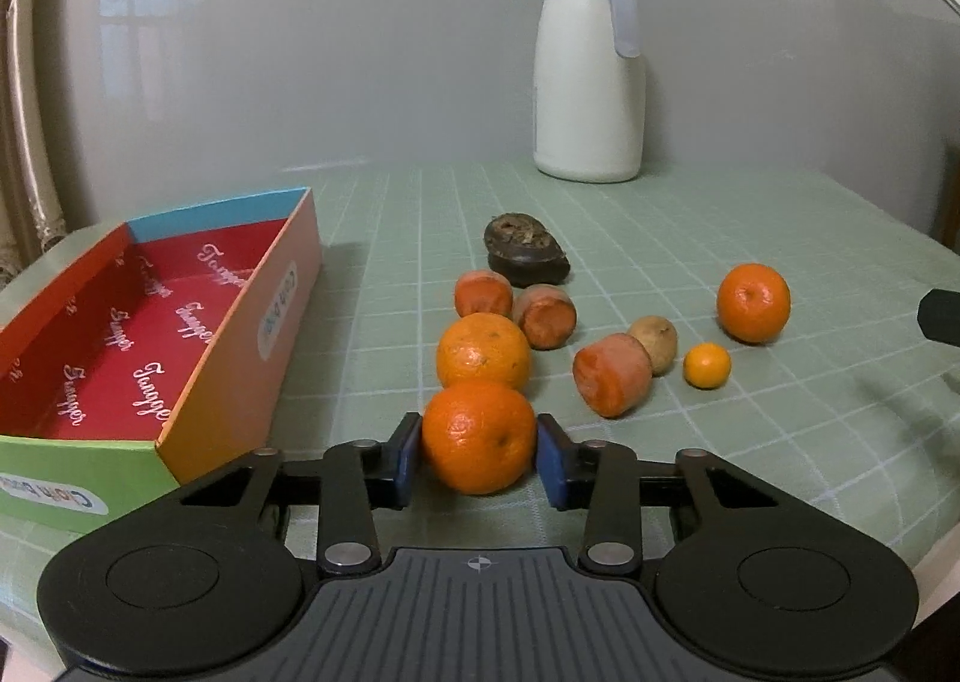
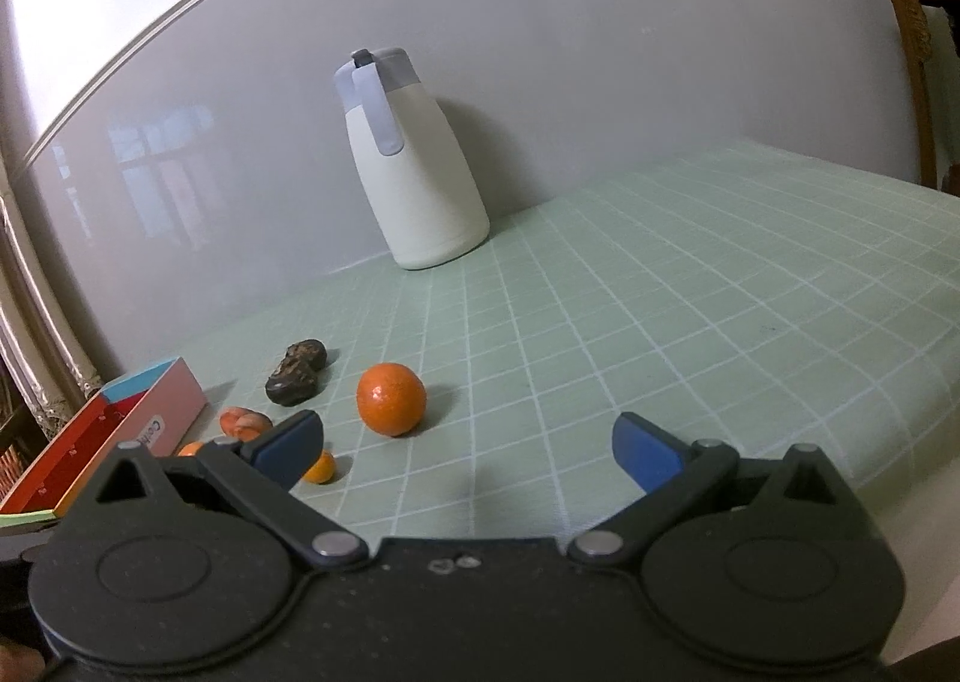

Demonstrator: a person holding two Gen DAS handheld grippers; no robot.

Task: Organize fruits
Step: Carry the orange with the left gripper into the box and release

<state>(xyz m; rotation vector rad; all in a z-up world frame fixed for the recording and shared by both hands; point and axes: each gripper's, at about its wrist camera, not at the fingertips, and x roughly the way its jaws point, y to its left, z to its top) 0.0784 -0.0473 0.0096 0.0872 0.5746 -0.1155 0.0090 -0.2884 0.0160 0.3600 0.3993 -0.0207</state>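
Left wrist view: the left gripper [image 1: 479,457] has its two blue pads pressed against either side of a deep orange mandarin [image 1: 479,438], which sits on the green gridded tablecloth [image 1: 750,442]. The jaws stand narrowed to the fruit's width. Using the open cardboard box [image 1: 144,334] as the landmark, the gripped mandarin lies just off the box's near right corner. A paler orange [image 1: 483,352] touches it on the far side, also right of the box. Three carrot stubs [image 1: 483,293] [image 1: 545,316] [image 1: 612,375] lie further right of the box, with a small potato [image 1: 654,345] touching the nearest stub and a tiny kumquat [image 1: 708,365] just beyond it. A dark, shrivelled avocado half [image 1: 525,253] sits behind the stubs. Another mandarin [image 1: 754,303] rests well to the right of the box. A white jug [image 1: 589,70] with a grey lid stands far behind, against the wall. The box interior, red with white script, holds no fruit.

Right wrist view: the right gripper [image 2: 468,451] hangs above the cloth with its jaws spread wide and nothing between them. The box [image 2: 150,412] shows at lower left. To its right lie a carrot stub [image 2: 243,423], the avocado half [image 2: 297,373], a mandarin [image 2: 391,399] and the kumquat [image 2: 321,467], partly hidden behind the left pad. The jug [image 2: 414,166] stands at the wall.
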